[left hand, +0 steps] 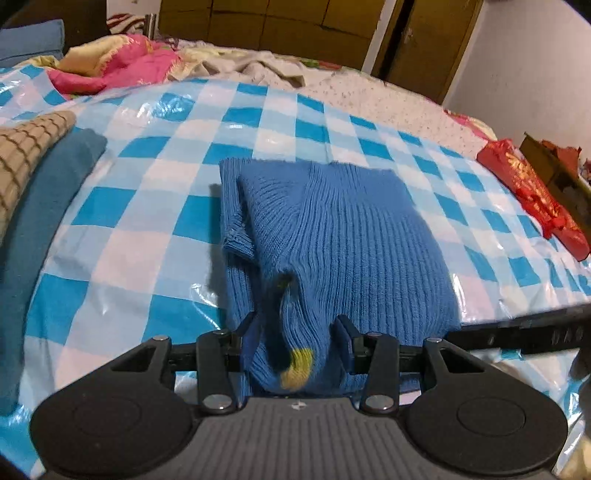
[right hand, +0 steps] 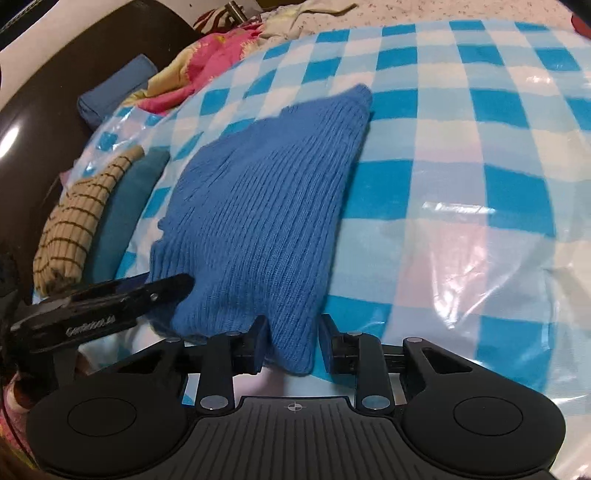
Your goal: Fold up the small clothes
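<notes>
A blue ribbed knit sweater lies folded on the blue-and-white checked plastic sheet. My left gripper is shut on the sweater's near edge, and the bunched fabric with a yellow patch fills the gap between its pads. In the right wrist view the same sweater stretches away from my right gripper, which is open. The sweater's near corner hangs between that gripper's fingers and touches the left pad, with a slim gap at the right pad. My left gripper's fingers hold the sweater's left edge there.
A beige striped garment lies on a teal folded one at the left. A red packet sits at the sheet's right edge. A pink quilt and crumpled bedding lie at the back, before wooden wardrobe doors.
</notes>
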Motion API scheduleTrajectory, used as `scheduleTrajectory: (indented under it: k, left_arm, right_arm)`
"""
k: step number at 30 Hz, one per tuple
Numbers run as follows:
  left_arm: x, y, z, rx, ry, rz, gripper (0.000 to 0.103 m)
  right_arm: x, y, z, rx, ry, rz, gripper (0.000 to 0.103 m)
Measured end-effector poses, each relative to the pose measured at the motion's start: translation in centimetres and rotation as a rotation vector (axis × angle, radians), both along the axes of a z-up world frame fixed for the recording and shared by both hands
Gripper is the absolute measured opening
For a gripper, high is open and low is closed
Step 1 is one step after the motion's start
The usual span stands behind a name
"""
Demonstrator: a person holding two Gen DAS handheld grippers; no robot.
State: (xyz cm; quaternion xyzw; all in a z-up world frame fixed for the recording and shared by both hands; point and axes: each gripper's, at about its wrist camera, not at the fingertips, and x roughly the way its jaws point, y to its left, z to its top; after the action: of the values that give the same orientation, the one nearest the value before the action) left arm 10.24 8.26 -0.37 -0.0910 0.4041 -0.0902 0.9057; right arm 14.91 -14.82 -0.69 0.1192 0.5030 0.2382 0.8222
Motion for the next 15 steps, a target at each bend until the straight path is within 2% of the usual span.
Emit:
scheduleTrajectory:
  k: [4, 7, 13, 15]
  left_arm:
    - [-0.9, -0.1, -0.1, -0.024, -0.027, 0.006, 0.052]
    - [-1.2, -0.5, -0.5, -0.003, -0.043, 0.006, 0.052]
    - [-1.4, 0.6, -1.2, -0.074, -0.037, 0.020, 0.052]
    - [-1.6, 0.4, -1.4, -0.067, -0.039, 0.006, 0.052]
  right_arm:
    - [0.4, 0.7, 4.1, -0.055, -0.115, -0.001, 0.034]
    - [2.0, 2.6, 6.3, -0.061, -0.171, 0.001, 0.047]
    - [5.5, 9.4, 4.9, -0.089, -0.185, 0.048, 0.048]
    - [7.2, 11.7, 3.8, -0.095, -0.170, 0.052, 0.048]
